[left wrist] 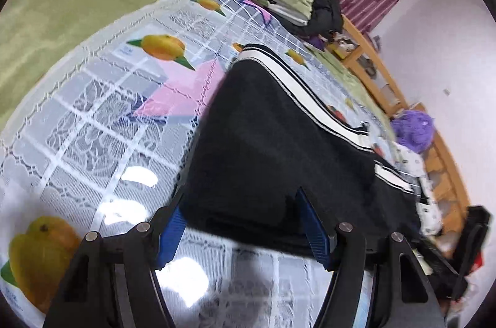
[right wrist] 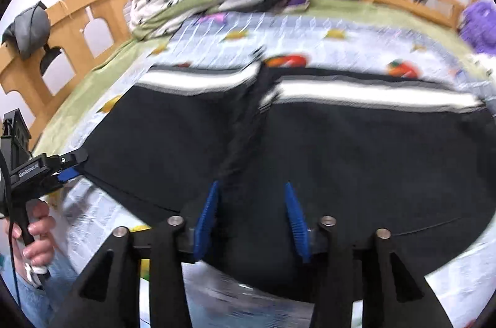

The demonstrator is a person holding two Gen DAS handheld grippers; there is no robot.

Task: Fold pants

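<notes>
Left wrist view shows the black pants (left wrist: 272, 148) lying flat on the bed (left wrist: 46, 27), on a cloth with fruit pictures (left wrist: 102, 117); the left gripper (left wrist: 241, 222) has its blue fingers (left wrist: 169, 238) spread apart around the near corner, not yet pinching it; the right gripper (right wrist: 251, 216) also has its fingers (right wrist: 206, 219) apart over the near edge in the middle; the white stripe (right wrist: 372, 93) runs along the far edge, so the pants stretch sideways across both grippers.
</notes>
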